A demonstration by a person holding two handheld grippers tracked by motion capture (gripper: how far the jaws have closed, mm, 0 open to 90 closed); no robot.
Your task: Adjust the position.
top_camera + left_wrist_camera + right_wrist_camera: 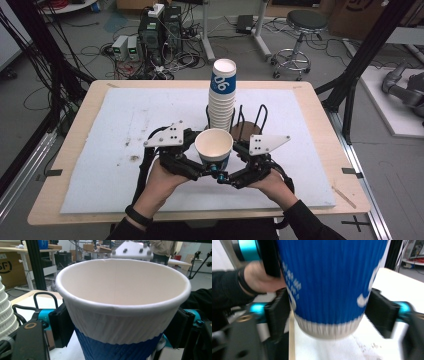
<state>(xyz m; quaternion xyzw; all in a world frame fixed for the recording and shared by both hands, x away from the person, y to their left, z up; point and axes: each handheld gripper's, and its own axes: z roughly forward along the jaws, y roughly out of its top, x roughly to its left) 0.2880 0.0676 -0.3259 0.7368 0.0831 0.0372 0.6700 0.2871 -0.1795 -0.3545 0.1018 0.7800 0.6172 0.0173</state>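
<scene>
**Desk:** What am I looking at, centre of the high view?

**Operator:** A single paper cup (214, 146), white inside, blue ribbed sleeve, held upright above the white mat (125, 150) between my two tools. My left tool (202, 167) comes in from lower left, my right tool (227, 172) from lower right.

**Desk:** Who has the cup?

**Operator:** The left tool is clenched on it: in the left gripper view both black pads (61, 326) press the cup's (120, 310) sides just under the rim. In the right gripper view the pads (278, 312) flank the cup's (329, 285) lower end; the left pad seems to touch, the right one (382, 312) stands just off the wall. I read that tool as released. The frame is blurred.

**Desk:** Anything behind?

**Operator:** A tall stack of cups (222, 95) stands just beyond, in a black wire holder (250, 120), upper centre of the desk (75, 130).
</scene>
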